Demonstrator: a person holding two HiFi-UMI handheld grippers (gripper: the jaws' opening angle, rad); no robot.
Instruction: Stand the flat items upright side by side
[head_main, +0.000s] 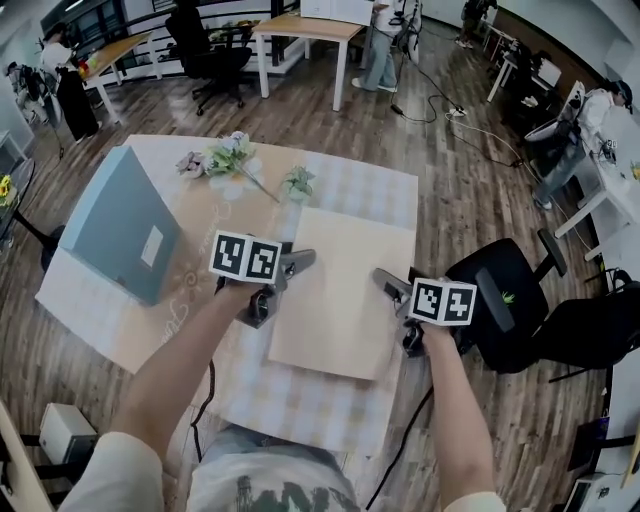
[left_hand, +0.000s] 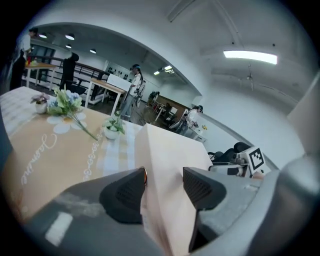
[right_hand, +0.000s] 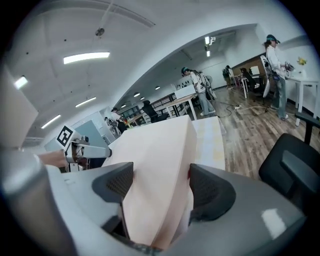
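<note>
A large flat beige box (head_main: 345, 290) is held roughly level over the table between my two grippers. My left gripper (head_main: 300, 262) is shut on its left edge, with both pads against the beige box (left_hand: 170, 155) in the left gripper view (left_hand: 162, 187). On the right edge, my right gripper (head_main: 385, 283) grips the same way, the beige box (right_hand: 160, 155) filling its jaws (right_hand: 157, 187). A flat blue-grey box (head_main: 120, 225) stands tilted at the table's left.
The table (head_main: 300, 400) has a checked cloth. A bunch of flowers (head_main: 232, 155) and a small potted plant (head_main: 298, 181) sit at its far side. A black office chair (head_main: 510, 300) stands close on the right. People and desks are further back.
</note>
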